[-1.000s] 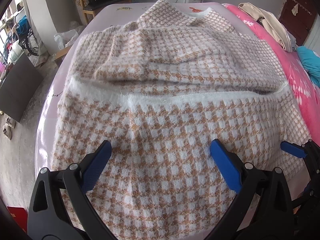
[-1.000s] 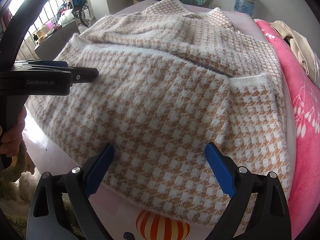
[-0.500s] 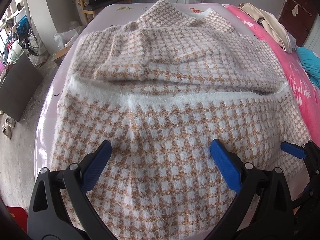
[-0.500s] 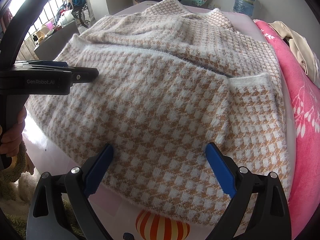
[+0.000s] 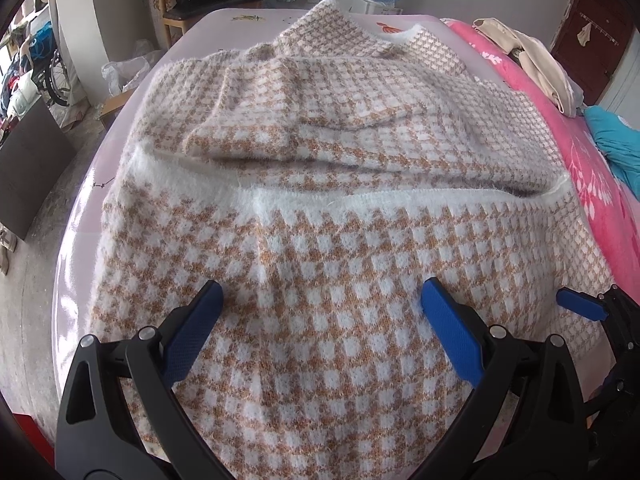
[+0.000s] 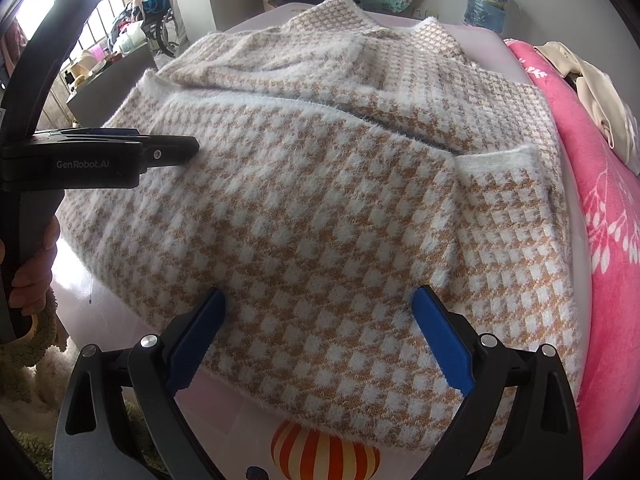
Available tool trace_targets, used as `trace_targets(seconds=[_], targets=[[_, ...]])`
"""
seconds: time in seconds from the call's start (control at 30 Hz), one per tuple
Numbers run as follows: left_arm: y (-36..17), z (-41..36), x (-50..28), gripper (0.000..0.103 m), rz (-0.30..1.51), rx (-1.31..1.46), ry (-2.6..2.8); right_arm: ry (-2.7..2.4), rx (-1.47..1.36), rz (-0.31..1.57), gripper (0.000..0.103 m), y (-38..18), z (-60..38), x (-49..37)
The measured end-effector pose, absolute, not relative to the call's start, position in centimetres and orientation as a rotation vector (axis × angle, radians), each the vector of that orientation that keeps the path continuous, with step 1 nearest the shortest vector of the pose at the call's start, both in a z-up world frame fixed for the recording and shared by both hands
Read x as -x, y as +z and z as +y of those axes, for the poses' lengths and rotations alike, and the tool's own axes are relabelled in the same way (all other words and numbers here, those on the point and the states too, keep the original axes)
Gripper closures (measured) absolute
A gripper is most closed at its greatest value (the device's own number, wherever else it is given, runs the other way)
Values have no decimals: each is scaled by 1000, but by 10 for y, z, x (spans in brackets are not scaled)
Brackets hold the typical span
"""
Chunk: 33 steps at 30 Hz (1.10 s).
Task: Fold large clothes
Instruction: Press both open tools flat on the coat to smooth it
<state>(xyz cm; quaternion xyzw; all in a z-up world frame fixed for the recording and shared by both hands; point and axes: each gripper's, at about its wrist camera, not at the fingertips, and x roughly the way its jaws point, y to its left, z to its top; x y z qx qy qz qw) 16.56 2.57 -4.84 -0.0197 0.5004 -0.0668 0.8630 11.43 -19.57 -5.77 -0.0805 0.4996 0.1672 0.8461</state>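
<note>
A large fuzzy sweater [image 5: 328, 184] in a tan and white check lies spread on a pale pink bed sheet [image 5: 80, 216]. Its lower half is folded up over the body, with a white hem edge across the middle. It also fills the right wrist view [image 6: 320, 184]. My left gripper [image 5: 320, 312] is open and empty, just above the near folded part. My right gripper [image 6: 316, 316] is open and empty above the sweater's near edge. The left gripper shows from the side in the right wrist view [image 6: 176, 152], and a right fingertip [image 5: 580, 308] shows in the left wrist view.
A bright pink blanket [image 6: 600, 208] runs along the right side, with a beige garment [image 6: 592, 92] and a teal cloth [image 5: 616, 148] on it. A water bottle [image 6: 488, 0] and a wooden chair [image 5: 200, 4] stand beyond the bed. The floor [image 5: 32, 264] drops off at left.
</note>
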Motion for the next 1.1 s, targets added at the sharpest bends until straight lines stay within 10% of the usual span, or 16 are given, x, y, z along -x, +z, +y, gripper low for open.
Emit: trace_targets(seconds=[1.1], targets=[[-49, 25, -169, 7, 1065, 41, -134, 355, 114, 1026, 6, -61, -202, -110]])
